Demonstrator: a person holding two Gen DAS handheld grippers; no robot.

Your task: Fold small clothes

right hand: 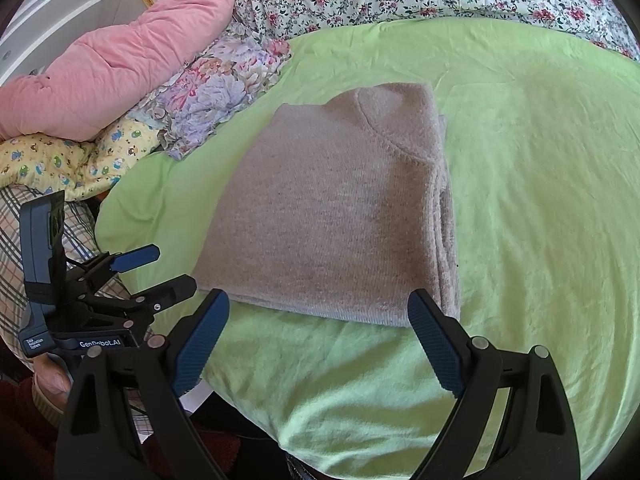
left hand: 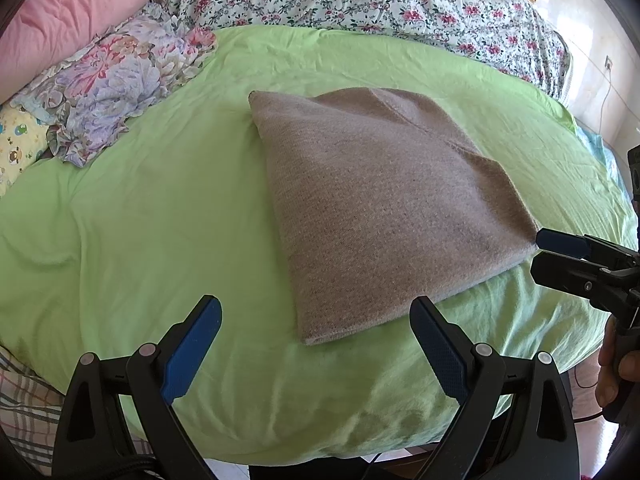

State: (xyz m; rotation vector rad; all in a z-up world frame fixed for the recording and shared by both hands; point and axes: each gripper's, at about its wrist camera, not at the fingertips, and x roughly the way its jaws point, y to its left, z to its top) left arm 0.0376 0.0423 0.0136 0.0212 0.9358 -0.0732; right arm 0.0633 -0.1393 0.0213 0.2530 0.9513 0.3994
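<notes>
Grey knit sweater (right hand: 336, 208), folded flat on green sheet (right hand: 520, 160)

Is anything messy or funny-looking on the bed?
Nothing much. The grey sweater lies neatly folded on the green sheet; only its right edge shows layers peeking out unevenly.

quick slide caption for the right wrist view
Folded grey knitted sweater on a lime-green bedsheet, open right hand-held gripper before it.

A: Your left gripper (left hand: 316, 344): black frame, blue ribbed pads, silver rivets. Right gripper (right hand: 318, 340)?
B: Same build. Your left one's body reads "GenRobot.AI" in white, with a dark blue handle.
</notes>
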